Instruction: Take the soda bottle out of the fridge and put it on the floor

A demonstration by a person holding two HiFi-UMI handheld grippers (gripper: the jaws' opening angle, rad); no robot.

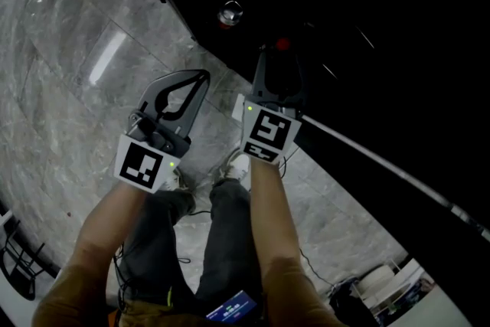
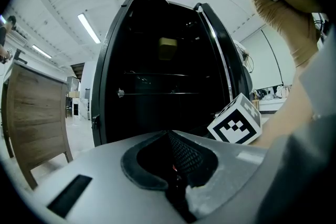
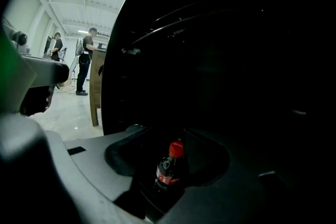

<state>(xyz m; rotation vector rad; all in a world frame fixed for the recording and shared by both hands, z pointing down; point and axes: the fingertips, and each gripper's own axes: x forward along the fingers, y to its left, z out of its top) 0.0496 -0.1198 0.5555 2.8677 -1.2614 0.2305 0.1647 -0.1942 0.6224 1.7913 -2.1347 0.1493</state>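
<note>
The soda bottle (image 3: 168, 169), dark with a red cap and red label, stands upright between the jaws of my right gripper (image 1: 279, 61). Dark gaps show beside it, so the jaws are open around it. In the head view only its red cap (image 1: 282, 44) shows, just past the gripper at the edge of the black fridge (image 1: 367, 11). My left gripper (image 1: 200, 80) hangs over the marble floor to the left, shut with nothing in it. The fridge's (image 2: 157, 60) door stands open and its inside is dark, with bare shelves.
A shiny round object (image 1: 230, 14) sits by the fridge's lower edge. The grey marble floor (image 1: 76, 88) spreads to the left. A wooden panel (image 2: 31, 118) stands left of the fridge. Two people (image 3: 86, 60) stand far off. Clutter (image 1: 383, 283) lies at the lower right.
</note>
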